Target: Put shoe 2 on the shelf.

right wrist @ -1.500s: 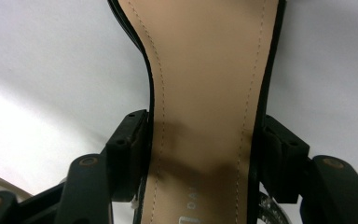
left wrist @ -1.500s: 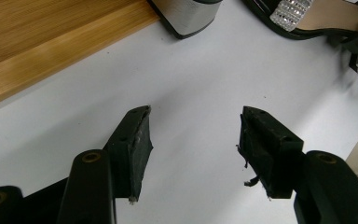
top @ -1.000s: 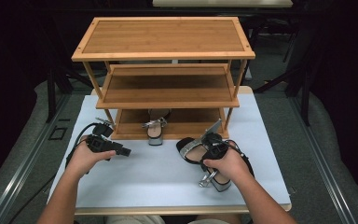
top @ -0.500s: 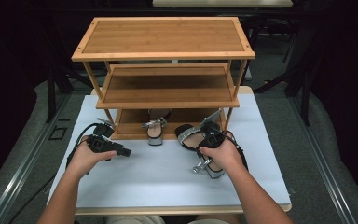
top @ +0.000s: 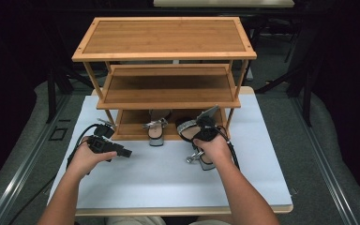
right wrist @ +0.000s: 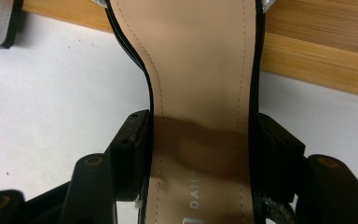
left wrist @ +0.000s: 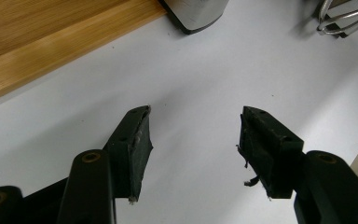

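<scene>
A silver-strapped heeled sandal (top: 205,161) with a tan insole (right wrist: 198,93) is held across its sole by my right gripper (top: 206,131), whose jaws press on both sides of it (right wrist: 198,149). Its toe reaches the front edge of the bottom shelf (right wrist: 317,51) of a three-tier bamboo shoe rack (top: 164,37). A matching sandal (top: 156,131) lies on that bottom shelf with its heel (left wrist: 196,14) sticking out over the table. My left gripper (top: 126,153) hovers over the white table, open with nothing between its jaws (left wrist: 193,135), near the rack's front left corner (left wrist: 51,42).
The rack stands at the back of a white table top (top: 159,183). The two upper shelves (top: 168,86) are bare. The held sandal's strap and buckle (left wrist: 345,18) lie to the right of the left gripper. Dark floor surrounds the table.
My right hand has carried the sandal forward from the table's middle right to the rack's bottom shelf. The left gripper has stayed where it was.
</scene>
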